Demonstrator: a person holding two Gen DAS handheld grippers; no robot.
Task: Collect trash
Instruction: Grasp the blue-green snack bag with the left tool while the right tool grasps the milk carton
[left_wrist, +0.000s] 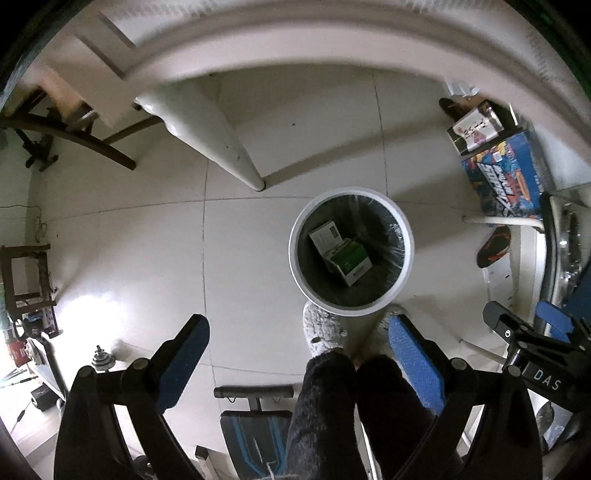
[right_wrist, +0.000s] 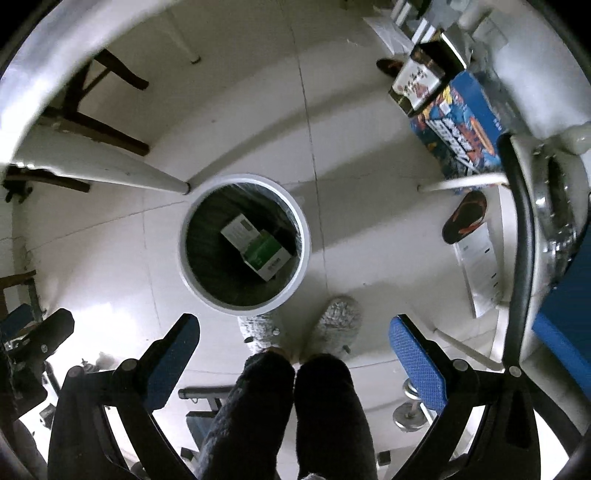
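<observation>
Left wrist view alone shows the right gripper (left_wrist: 517, 317) beside the bin (left_wrist: 402, 221).

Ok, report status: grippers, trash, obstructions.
Left gripper open, empty. Right gripper open, empty. Green-and-white box lying in the white bin. Nothing over the bin mouth.

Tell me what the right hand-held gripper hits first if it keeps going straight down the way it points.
Probably bare floor tile, just right of the white trash bin. The open, empty right hand-held gripper seems centred past the bin's rim, though depth is unclear.
</observation>
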